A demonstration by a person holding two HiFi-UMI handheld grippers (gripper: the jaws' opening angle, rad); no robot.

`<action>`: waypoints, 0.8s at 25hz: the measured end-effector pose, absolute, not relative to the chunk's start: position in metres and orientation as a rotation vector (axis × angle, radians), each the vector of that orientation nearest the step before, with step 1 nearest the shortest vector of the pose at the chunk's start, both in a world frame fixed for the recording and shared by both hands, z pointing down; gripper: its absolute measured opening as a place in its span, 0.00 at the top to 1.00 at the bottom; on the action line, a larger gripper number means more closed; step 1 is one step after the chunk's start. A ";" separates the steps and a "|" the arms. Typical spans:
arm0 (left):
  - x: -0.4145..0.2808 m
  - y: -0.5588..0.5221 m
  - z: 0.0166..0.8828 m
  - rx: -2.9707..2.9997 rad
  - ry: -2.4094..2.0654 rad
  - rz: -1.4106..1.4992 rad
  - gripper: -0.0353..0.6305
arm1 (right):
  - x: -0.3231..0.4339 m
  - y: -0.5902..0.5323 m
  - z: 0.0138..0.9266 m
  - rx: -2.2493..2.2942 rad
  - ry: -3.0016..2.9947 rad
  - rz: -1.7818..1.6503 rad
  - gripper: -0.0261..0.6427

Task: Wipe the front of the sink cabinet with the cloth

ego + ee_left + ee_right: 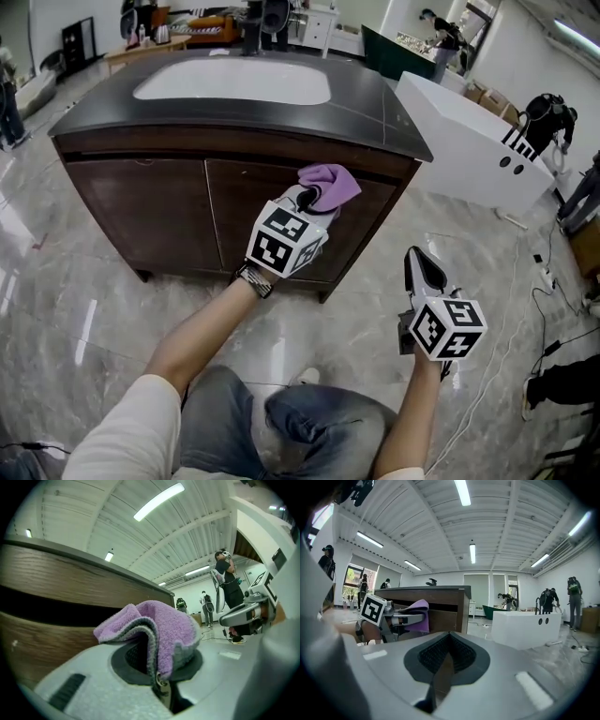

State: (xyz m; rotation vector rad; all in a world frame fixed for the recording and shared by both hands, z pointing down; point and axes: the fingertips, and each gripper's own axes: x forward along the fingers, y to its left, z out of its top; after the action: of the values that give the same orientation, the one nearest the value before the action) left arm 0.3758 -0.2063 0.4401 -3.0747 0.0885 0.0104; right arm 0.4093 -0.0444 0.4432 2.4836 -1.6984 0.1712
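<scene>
We find the cloth (332,182) in the left gripper (314,199), the sink cabinet (141,211) just ahead. The right gripper (424,269) lies rightward, behind.

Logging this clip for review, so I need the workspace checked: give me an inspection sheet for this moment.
Surface: cabinet front, dark wood, two doors, under a black countertop.
Job's things: purple cloth at the right door's top; contact unclear.
Clutter: nothing seen.
Grippers: left gripper shut on the cloth; right gripper shut, empty, held back from the cabinet.
Cables: cable trailing on the floor at right.
Surroundings: white tub, people working behind.
</scene>
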 end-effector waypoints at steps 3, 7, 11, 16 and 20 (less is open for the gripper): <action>0.392 -0.193 0.439 -3.086 0.049 0.032 0.88 | 0.415 -0.029 0.438 2.514 -1.683 0.170 0.95; 0.413 -0.171 0.438 -3.094 -0.003 0.043 0.88 | 0.419 -0.007 0.433 2.562 -1.667 0.179 0.95; 0.438 -0.152 0.442 -3.089 -0.053 0.016 0.88 | 0.423 0.011 0.432 2.588 -1.637 0.189 0.95; 0.462 -0.128 0.445 -3.062 -0.103 -0.017 0.88 | 0.432 0.029 0.442 2.617 -1.575 0.217 0.95; 0.474 -0.118 0.444 -3.035 -0.151 0.004 0.88 | 0.434 0.033 0.449 2.603 -1.506 0.189 0.95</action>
State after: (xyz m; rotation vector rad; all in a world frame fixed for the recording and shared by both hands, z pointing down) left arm 0.4735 -0.1181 0.4436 -3.0350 -0.1512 0.0038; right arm 0.4345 0.0329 0.4492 2.6028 -1.5059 0.1892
